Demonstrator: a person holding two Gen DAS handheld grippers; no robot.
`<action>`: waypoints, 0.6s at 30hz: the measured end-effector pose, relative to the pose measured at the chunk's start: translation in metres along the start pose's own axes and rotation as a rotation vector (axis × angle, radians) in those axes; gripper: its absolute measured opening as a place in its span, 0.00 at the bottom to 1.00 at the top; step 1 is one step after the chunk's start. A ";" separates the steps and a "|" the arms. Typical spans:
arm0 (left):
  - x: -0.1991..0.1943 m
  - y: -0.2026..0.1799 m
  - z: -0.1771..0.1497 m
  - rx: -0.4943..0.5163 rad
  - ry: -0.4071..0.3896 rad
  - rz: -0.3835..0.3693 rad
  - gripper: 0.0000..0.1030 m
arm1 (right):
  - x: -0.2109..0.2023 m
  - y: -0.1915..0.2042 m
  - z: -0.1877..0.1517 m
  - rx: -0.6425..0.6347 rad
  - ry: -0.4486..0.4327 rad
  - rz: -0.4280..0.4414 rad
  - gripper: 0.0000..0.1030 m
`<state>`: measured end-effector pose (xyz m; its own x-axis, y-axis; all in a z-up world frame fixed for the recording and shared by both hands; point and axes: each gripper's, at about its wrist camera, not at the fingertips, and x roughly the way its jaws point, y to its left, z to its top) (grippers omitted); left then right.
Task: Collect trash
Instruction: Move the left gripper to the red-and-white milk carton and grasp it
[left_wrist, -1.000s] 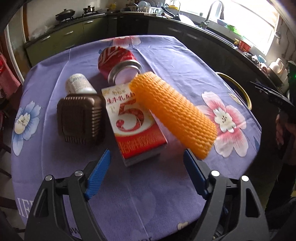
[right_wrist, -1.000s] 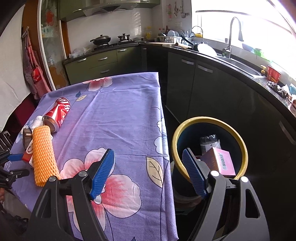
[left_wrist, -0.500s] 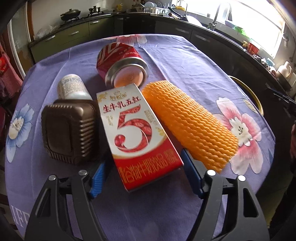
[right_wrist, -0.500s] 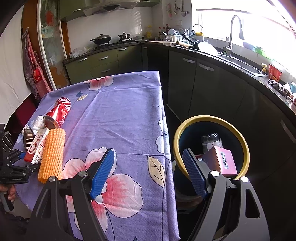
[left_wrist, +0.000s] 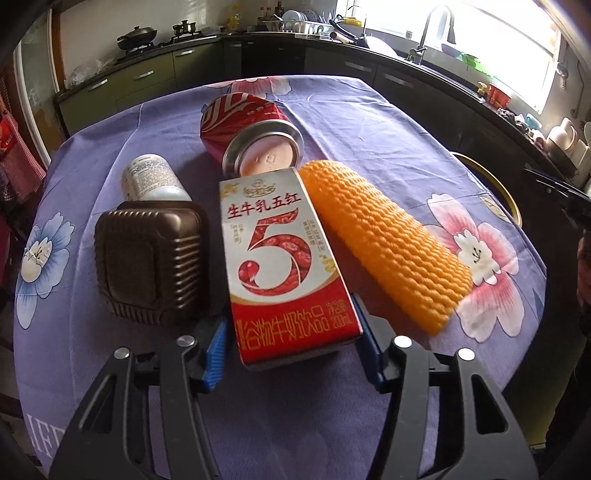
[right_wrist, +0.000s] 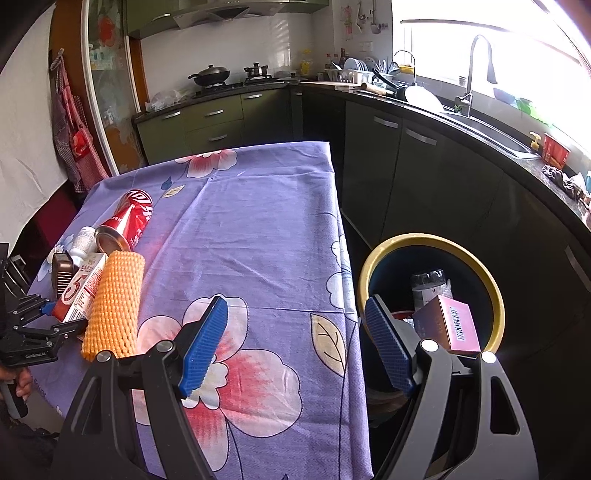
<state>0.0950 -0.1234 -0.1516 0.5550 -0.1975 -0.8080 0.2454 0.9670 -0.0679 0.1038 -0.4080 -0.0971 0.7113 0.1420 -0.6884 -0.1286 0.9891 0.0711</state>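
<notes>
A red and white milk carton (left_wrist: 286, 266) with a big "5" lies on the purple floral tablecloth (left_wrist: 388, 140). My left gripper (left_wrist: 290, 345) is open, its blue pads on either side of the carton's near end; contact cannot be told. An orange foam net sleeve (left_wrist: 384, 240) lies right of the carton, a brown ribbed box (left_wrist: 147, 258) left, a white bottle (left_wrist: 151, 179) and a red can (left_wrist: 251, 129) behind. My right gripper (right_wrist: 295, 347) is open and empty over the table's right edge, beside the yellow-rimmed bin (right_wrist: 495, 295). The carton also shows in the right wrist view (right_wrist: 79, 291).
The bin holds a pink box (right_wrist: 452, 325) and a clear bottle (right_wrist: 426, 284). Dark kitchen cabinets (right_wrist: 424, 166) and a sink counter run along the right. The table's right edge (right_wrist: 343, 258) drops off next to the bin.
My left gripper has moved forward and down over the table until its pads flank the carton's near end. The right gripper has stayed put.
</notes>
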 end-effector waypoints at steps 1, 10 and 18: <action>-0.003 0.000 -0.002 0.001 0.000 -0.004 0.50 | 0.000 0.001 -0.001 -0.001 0.000 0.002 0.74; -0.032 0.000 -0.020 0.042 -0.031 -0.023 0.48 | -0.007 0.004 -0.003 -0.005 -0.010 0.006 0.74; -0.063 0.009 -0.034 0.078 -0.075 -0.025 0.48 | -0.012 0.003 -0.005 -0.002 -0.016 0.009 0.74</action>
<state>0.0352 -0.0971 -0.1207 0.6051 -0.2354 -0.7605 0.3191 0.9469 -0.0391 0.0917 -0.4071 -0.0920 0.7209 0.1511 -0.6764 -0.1359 0.9878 0.0759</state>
